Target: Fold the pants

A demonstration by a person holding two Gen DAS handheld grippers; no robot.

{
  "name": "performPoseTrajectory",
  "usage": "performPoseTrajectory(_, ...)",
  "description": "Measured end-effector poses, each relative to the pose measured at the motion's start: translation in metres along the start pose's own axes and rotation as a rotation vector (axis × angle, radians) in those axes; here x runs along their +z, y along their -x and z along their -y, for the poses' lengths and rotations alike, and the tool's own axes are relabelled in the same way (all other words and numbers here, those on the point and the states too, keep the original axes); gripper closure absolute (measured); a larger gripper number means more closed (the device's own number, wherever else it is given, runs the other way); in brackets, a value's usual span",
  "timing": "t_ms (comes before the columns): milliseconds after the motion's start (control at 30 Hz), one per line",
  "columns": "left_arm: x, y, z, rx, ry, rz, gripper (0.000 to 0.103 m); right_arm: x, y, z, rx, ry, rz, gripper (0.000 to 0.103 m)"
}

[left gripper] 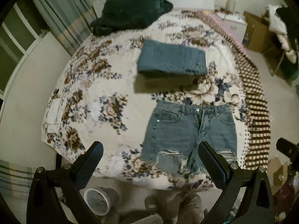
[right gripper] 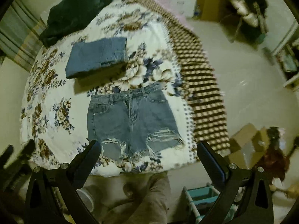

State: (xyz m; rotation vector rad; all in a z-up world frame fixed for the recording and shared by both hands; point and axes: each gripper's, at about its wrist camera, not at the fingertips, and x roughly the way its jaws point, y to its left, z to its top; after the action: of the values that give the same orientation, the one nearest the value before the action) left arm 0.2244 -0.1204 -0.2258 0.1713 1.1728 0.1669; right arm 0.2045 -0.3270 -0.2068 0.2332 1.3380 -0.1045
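1. Left wrist view: your left gripper hangs above the near edge of the bed, its two black fingers spread wide with nothing between them.
2. Through that gap you look down on the denim shorts, which lie flat and unfolded on the floral bedspread, waistband away from you and frayed, ripped hems toward you.
3. The right-hand finger pad of this gripper overlaps the shorts' near hem in the picture; whether it touches the cloth you cannot tell.
4. Beyond the waistband, apart from the shorts, a folded pair of blue jeans sits on the spread, casting a shadow on its near side.
5. At the far left corner of the bed lies a heap of dark green fabric.
6. A brown and cream checked blanket runs along the bed's right side.
7. On the floor below the near edge stands a round white container.
8. Right wrist view: your right gripper is also wide open and empty, held over the near edge with the shorts framed between its fingers.
9. Here the folded jeans sit up and to the left of the shorts, well short of touching them.
10. Both views are blurred, so fine detail of the cloth is unclear.
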Motion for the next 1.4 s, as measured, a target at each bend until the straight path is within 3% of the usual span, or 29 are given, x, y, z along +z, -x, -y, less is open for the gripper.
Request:
performPoseTrajectory(133, 0.0, -0.065, 0.072, 0.004, 0.003, -0.093, 0.0, 0.049, -0.087, 0.044, 0.045, 0.059, -0.087, 0.029)
performPoseTrajectory(233, -0.01, -0.111, 0.126, -0.006, -0.008, -0.136, 0.0, 0.08, -0.158, 0.077, 0.101, 0.11, -0.159, 0.029)
performPoseTrajectory(367, -0.042, -0.171, 0.184, -0.038, -0.024, -0.248, 0.0, 0.087, -0.224, 0.109, 0.201, 0.13, -0.253, 0.023)
performPoseTrajectory(467, -0.069, -0.211, 0.217, -0.064, -0.022, -0.327, 0.0, 0.091, -0.274, 0.117, 0.217, 0.164, -0.293, 0.022)
performPoseTrajectory(600, -0.103, -0.247, 0.254, -0.103, -0.025, -0.374, 0.0, 0.088, -0.328, 0.113, 0.239, 0.178, -0.328, 0.022)
performPoseTrajectory(767, -0.131, -0.271, 0.283, -0.122, -0.044, -0.42, 0.003, 0.099, -0.382, 0.108, 0.287, 0.171, -0.35, 0.022)
performPoseTrajectory(967, -0.13, -0.284, 0.284, -0.134, 0.014, -0.418, 0.01, 0.116, -0.417, 0.085, 0.356, 0.151, -0.342, 0.022)
performPoseTrajectory(1067, -0.124, -0.277, 0.283, -0.177, 0.029, -0.397, 0.03, 0.123, -0.425, 0.075, 0.388, 0.131, -0.348, 0.022)
performPoseTrajectory(1100, -0.123, -0.272, 0.283, -0.198, 0.021, -0.38, 0.045, 0.125, -0.426, 0.069, 0.4, 0.136, -0.351, 0.023)
performPoseTrajectory(1133, -0.121, -0.267, 0.284, -0.217, 0.021, -0.37, 0.069, 0.126, -0.426, 0.065, 0.407, 0.148, -0.349, 0.029)
performPoseTrajectory(1167, -0.12, -0.261, 0.283, -0.241, 0.03, -0.354, 0.086, 0.127, -0.424, 0.062, 0.407, 0.16, -0.344, 0.049)
performPoseTrajectory(1200, -0.117, -0.255, 0.278, -0.246, 0.045, -0.343, 0.099, 0.127, -0.421, 0.056, 0.4, 0.181, -0.34, 0.061)
performPoseTrajectory(1233, -0.116, -0.253, 0.274, -0.264, 0.062, -0.347, 0.1, 0.126, -0.417, 0.05, 0.377, 0.205, -0.338, 0.074)
performPoseTrajectory(1400, -0.102, -0.233, 0.23, -0.367, 0.142, -0.335, 0.101, 0.125, -0.392, 0.031, 0.308, 0.294, -0.307, 0.088)
